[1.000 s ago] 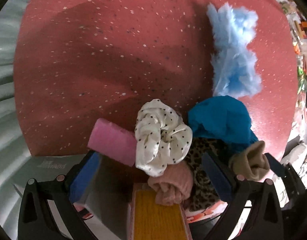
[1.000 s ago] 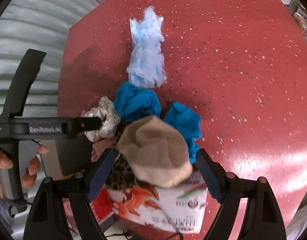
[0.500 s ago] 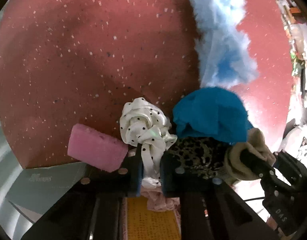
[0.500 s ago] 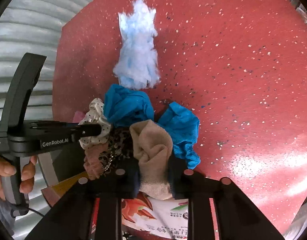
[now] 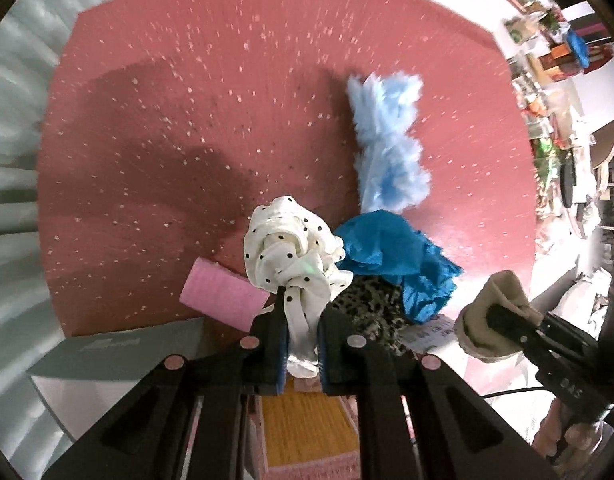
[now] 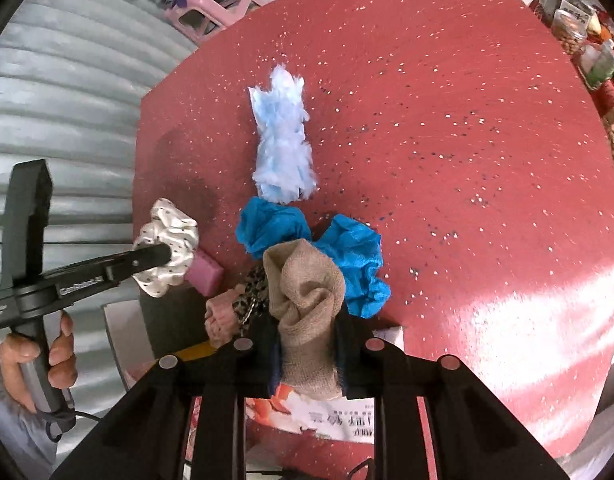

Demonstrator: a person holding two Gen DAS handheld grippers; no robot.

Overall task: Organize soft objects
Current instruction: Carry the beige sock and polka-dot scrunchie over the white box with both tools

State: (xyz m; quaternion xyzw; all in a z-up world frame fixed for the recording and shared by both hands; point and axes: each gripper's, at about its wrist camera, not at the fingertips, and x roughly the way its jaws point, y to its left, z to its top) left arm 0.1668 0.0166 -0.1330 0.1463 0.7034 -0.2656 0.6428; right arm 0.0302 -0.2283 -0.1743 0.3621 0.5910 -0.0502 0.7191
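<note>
My left gripper (image 5: 302, 322) is shut on a white polka-dot scrunchie (image 5: 291, 248) and holds it above the pile; it shows in the right wrist view (image 6: 169, 240) too. My right gripper (image 6: 307, 344) is shut on a beige sock (image 6: 307, 300), also seen at the right of the left wrist view (image 5: 495, 312). A teal cloth (image 6: 307, 236), a leopard-print piece (image 5: 367, 304), a pink knit piece (image 6: 221, 316) and a pink sponge (image 5: 223, 296) lie at the near edge of the red table (image 6: 447, 140). A fluffy light-blue item (image 6: 285, 140) lies farther out.
A grey box (image 5: 119, 356), a yellow-topped pink box (image 5: 307, 428) and a printed carton (image 6: 331, 412) sit below the grippers at the table's near edge. A corrugated grey wall (image 6: 67, 100) runs along the left. Cluttered shelves (image 5: 555, 60) stand at the far right.
Both grippers closed from open: the left on the polka-dot scrunchie, the right on the beige sock. Both have since lifted their items up and away from the pile.
</note>
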